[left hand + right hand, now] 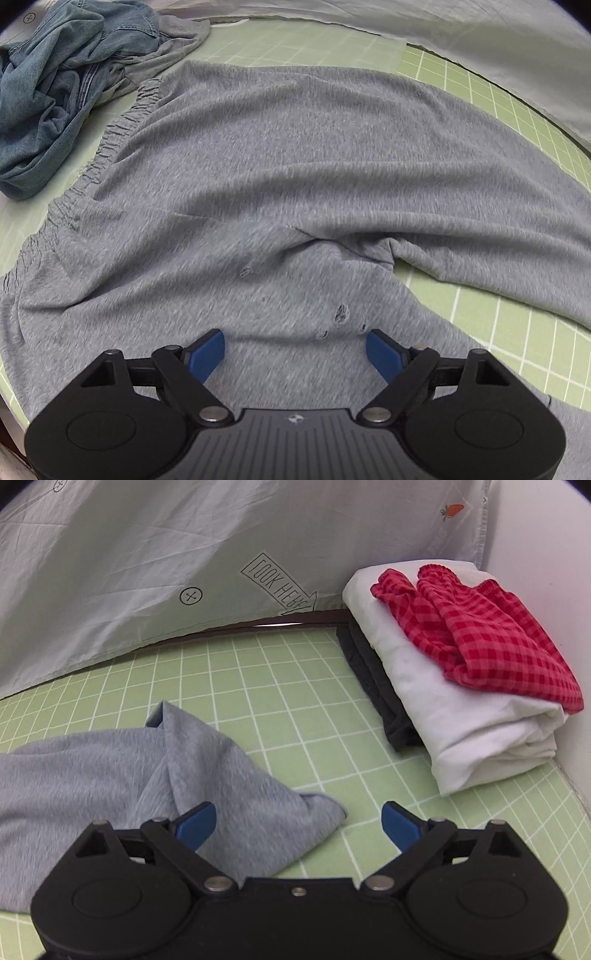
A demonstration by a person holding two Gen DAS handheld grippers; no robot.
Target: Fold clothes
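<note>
Grey shorts (295,177) spread flat on green grid mat (517,332); near leg runs out of frame below the left gripper (295,345), and the fabric is motion-blurred, with small holes just ahead of the blue fingertips (208,350). Left gripper jaws spread wide, hovering over the shorts, nothing pinched. Denim heap (55,92) beyond the elastic waistband (122,125), cropped at frame edge. Right gripper (299,823) also spread, empty, leg hem (258,812) between its fingers. Folded stack (461,683) well apart from the shorts; its dark bottom layer mostly hidden.
</note>
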